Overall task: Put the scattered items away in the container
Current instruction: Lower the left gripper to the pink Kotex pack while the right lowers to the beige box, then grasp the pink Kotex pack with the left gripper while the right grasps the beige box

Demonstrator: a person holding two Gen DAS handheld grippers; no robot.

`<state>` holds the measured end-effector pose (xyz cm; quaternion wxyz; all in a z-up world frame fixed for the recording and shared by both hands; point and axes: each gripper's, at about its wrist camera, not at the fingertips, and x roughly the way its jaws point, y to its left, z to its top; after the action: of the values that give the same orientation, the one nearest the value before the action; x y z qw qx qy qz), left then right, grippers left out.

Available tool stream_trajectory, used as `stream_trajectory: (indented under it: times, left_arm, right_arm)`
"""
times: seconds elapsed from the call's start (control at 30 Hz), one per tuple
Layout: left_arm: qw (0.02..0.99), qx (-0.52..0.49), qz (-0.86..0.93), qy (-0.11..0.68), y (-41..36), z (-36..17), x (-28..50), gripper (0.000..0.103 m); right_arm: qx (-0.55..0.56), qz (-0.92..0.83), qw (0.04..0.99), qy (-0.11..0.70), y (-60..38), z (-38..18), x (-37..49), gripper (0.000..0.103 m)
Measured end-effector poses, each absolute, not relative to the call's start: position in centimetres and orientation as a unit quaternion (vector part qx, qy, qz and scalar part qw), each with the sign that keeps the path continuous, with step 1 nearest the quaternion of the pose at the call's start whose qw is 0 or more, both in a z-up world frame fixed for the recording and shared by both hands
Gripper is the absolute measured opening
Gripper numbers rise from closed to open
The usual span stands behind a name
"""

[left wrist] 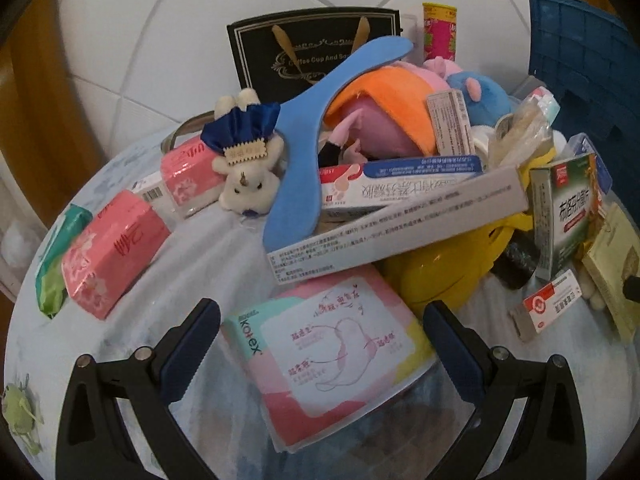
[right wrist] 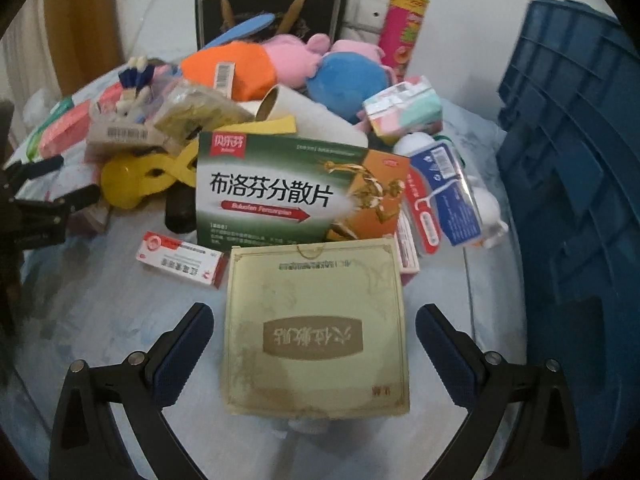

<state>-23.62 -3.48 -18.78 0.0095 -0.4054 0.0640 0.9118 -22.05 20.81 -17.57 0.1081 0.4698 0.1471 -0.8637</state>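
The blue crate (right wrist: 576,152) stands at the far right of the table (right wrist: 100,300), tipped up on its side so its ribbed wall faces me, and none of the clutter is in it. The heap in front of me fills the far half of the table: plush toys (right wrist: 280,60) at the back against a black gift bag (left wrist: 312,52), a blue hanger (left wrist: 312,136) leaning across them, and a long white box (left wrist: 400,224) lying over a yellow toy (left wrist: 440,272). I hold both grippers low and level over the near edge, fingers pointing away from me toward the pile. My left gripper (left wrist: 320,340) is spread wide, its two fingers on either side of a pink Kotex pack (left wrist: 332,352) that lies flat on the cloth; neither pad touches it. To the left of that pack sit two pink tissue packs (left wrist: 116,256), well apart from my fingers. My right gripper (right wrist: 314,344) is likewise released, straddling a pale green box (right wrist: 316,328) with clear gaps on both sides. Just beyond that box a green ibuprofen box (right wrist: 296,196) stands upright, and a small red-and-white carton (right wrist: 180,258) lies to its left. My left gripper also shows at the left edge of the right wrist view.
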Motion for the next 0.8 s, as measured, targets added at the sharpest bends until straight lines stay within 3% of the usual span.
stream_trajectory:
  times: [0.4, 0.8]
  left_arm:
    - [0.008, -0.408, 0.910, 0.072, -3.4, -18.9, -24.0, 0.103]
    - [0.014, -0.417, 0.907, 0.060, -3.9, -19.5, -24.1, 0.103]
  right_arm:
    - [0.501, -0.832, 0.105, 0.215, 19.1, -20.8, -23.6, 0.103]
    - [0.555, -0.812, 0.072, 0.166, 19.9, -21.3, -25.2, 0.103]
